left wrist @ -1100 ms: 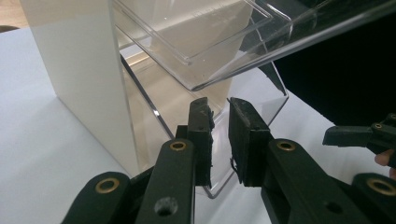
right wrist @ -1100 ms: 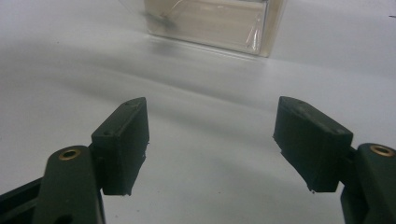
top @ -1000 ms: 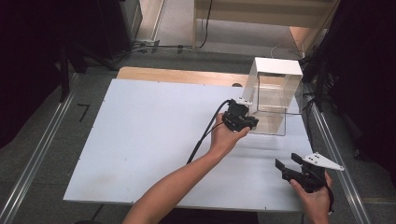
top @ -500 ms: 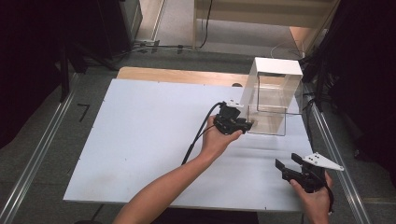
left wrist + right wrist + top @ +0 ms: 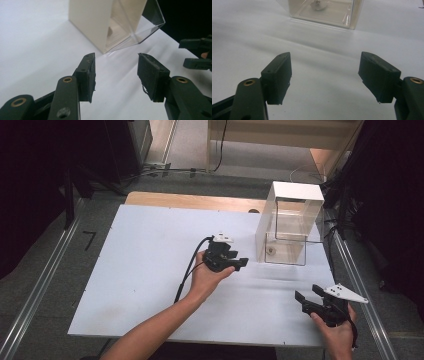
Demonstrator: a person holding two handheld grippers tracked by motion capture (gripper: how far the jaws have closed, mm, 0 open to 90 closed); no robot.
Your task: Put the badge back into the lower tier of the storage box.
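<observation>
Clear box [image 5: 289,227], the thing nearest the left gripper [image 5: 239,264], stands upright on the white table [image 5: 150,270] toward its far right side; its walls look like thin, see-through plastic with an opaque white top and one pale opaque side, so it is probably light, stiff, smooth and rather slippery, and likely to tip or scuff if pushed high up; a small object [image 5: 270,252] lies on its floor, too small to identify; the safest hold would seem to be low across two opposite walls or at a vertical corner edge, with gentle pressure so the panels do not flex or crack. In the left gripper view the near corner of the box [image 5: 105,25] lies just ahead of the jaws, which stand apart, holding and touching nothing; the right gripper [image 5: 306,299] sits near the table's front right corner, well apart from the box [image 5: 324,12], its jaws spread wide and empty over bare table.
</observation>
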